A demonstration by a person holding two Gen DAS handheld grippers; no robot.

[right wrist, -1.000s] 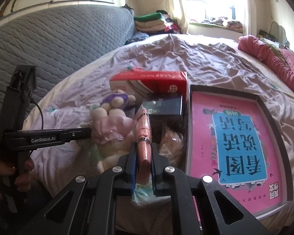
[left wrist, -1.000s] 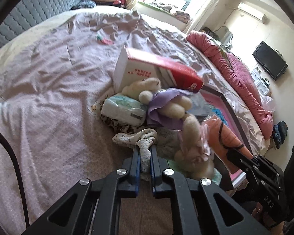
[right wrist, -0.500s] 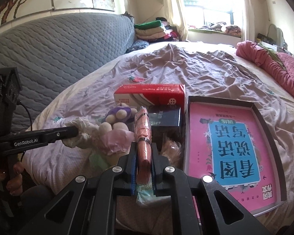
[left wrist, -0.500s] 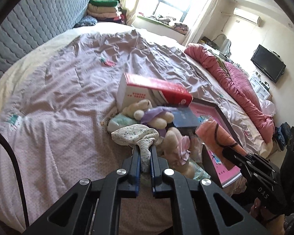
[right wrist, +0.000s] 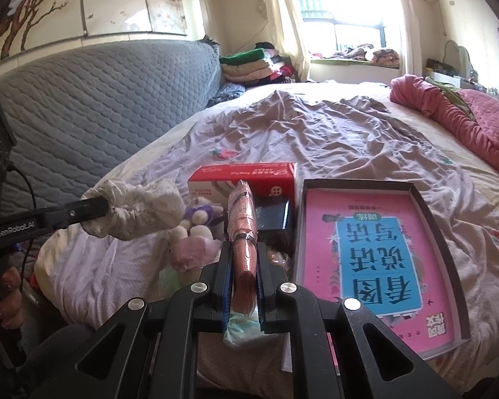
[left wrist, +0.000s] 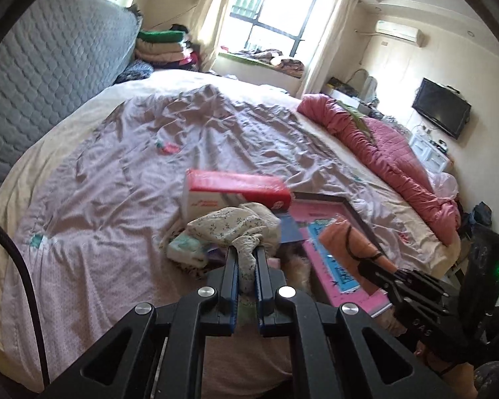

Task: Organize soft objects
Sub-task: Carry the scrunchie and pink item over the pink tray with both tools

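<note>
Two soft things hang clamped above the bed (left wrist: 123, 179): the cream floral cloth bundle (left wrist: 239, 229) in the left gripper (left wrist: 246, 259)'s jaws, and the salmon-pink banded fabric roll (right wrist: 243, 222), long axis pointing away, in the right gripper (right wrist: 244, 262)'s.

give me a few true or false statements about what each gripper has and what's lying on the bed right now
1. The left gripper is shut on a floral cloth. True.
2. The right gripper is open and holds nothing. False: it is shut on an orange wrapped item.
3. The pink book lies inside a dark-rimmed box lid on the bed. True.
4. The red and white box sits on top of the pink book. False: it rests on the bed beside the lid, on its left in the right wrist view.
5. The floral cloth lies flat on the bed. False: it hangs lifted in the left gripper.
</note>
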